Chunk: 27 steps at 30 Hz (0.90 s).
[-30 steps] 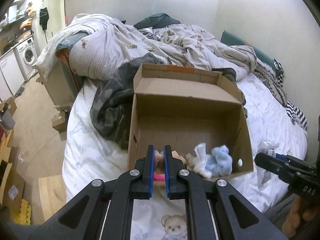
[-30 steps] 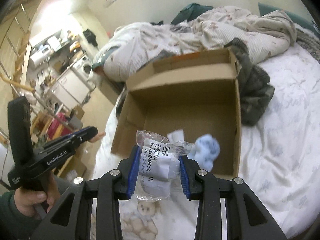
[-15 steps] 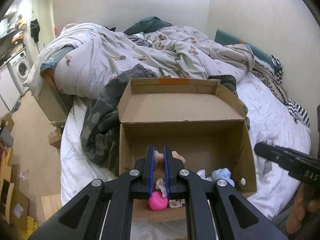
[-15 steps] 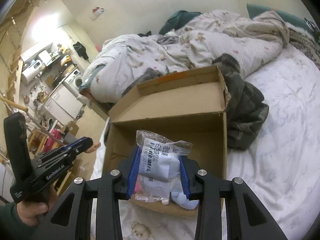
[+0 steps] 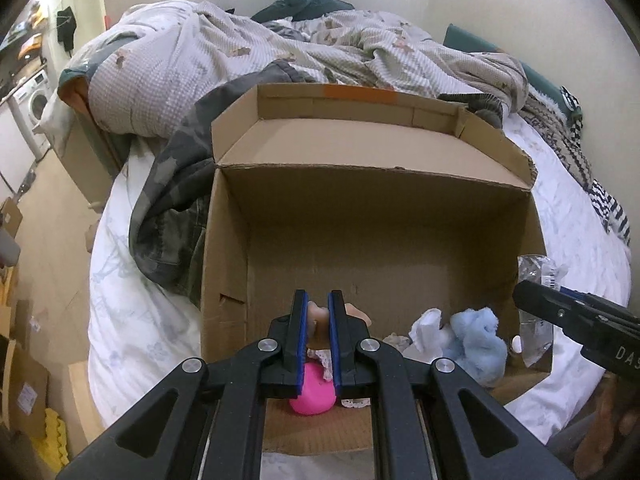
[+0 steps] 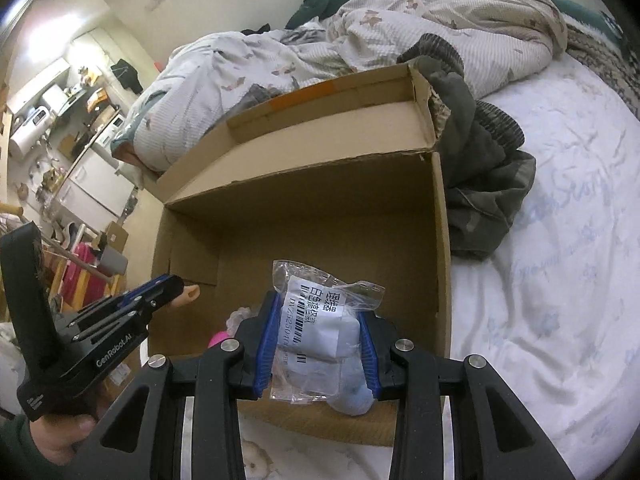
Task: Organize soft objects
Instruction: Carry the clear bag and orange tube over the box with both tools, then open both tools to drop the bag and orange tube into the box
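Note:
An open cardboard box [image 5: 360, 216] stands on the bed; it also shows in the right wrist view [image 6: 304, 216]. My left gripper [image 5: 318, 320] is shut on a small doll with a pink skirt [image 5: 312, 394] and holds it over the box's near left part. My right gripper [image 6: 316, 340] is shut on a clear plastic bag with a white labelled item [image 6: 320, 328], above the box's near edge. A light blue plush [image 5: 476, 344] and a white soft item [image 5: 428, 320] lie inside the box at the near right.
A rumpled striped duvet [image 5: 280, 52] and a dark camouflage garment [image 5: 176, 184] lie behind and left of the box. White bedsheet [image 6: 560, 280] spreads to the right. Floor with cardboard pieces [image 5: 24, 360] and a washing machine [image 5: 34, 108] lie to the left.
Both grippers have moved forward over the box with their loads. The doll and the bag now hang inside the box's near edge.

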Motion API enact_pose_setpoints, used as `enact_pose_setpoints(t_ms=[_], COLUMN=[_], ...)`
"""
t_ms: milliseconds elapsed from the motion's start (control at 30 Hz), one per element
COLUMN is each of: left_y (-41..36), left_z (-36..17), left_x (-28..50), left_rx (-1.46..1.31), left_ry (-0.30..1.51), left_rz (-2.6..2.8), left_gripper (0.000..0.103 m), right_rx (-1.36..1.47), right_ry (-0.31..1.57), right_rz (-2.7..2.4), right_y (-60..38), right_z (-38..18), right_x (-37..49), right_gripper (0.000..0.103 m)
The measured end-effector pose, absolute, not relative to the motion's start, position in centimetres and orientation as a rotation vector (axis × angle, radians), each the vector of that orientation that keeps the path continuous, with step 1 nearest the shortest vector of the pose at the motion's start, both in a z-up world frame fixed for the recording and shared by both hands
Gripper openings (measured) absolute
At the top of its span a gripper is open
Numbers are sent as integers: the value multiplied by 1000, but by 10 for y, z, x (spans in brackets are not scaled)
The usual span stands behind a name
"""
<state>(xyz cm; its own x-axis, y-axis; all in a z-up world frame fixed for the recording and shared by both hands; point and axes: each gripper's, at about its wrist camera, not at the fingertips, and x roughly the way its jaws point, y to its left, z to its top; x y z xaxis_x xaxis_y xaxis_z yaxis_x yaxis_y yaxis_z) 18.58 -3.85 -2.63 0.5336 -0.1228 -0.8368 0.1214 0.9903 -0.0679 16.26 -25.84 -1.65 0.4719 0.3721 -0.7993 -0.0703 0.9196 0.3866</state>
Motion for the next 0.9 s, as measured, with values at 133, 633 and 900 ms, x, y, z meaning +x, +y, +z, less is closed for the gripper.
enact_pose_setpoints(t_ms=[133, 633, 900], left_y=[-39, -49, -52], left_z=[-33, -40, -41], left_x=[190, 192, 192], left_rx=[-8, 11, 30], left_ry=[1019, 1029, 1047], left_rz=[-139, -160, -150], left_gripper=[10, 11, 18], right_rx=[341, 328, 333], right_ry=[1064, 1118, 1133], right_rz=[272, 287, 282], right_y=[-257, -247, -247], right_z=[-22, -34, -38], right_x=[167, 171, 172], right_gripper=[38, 38, 38])
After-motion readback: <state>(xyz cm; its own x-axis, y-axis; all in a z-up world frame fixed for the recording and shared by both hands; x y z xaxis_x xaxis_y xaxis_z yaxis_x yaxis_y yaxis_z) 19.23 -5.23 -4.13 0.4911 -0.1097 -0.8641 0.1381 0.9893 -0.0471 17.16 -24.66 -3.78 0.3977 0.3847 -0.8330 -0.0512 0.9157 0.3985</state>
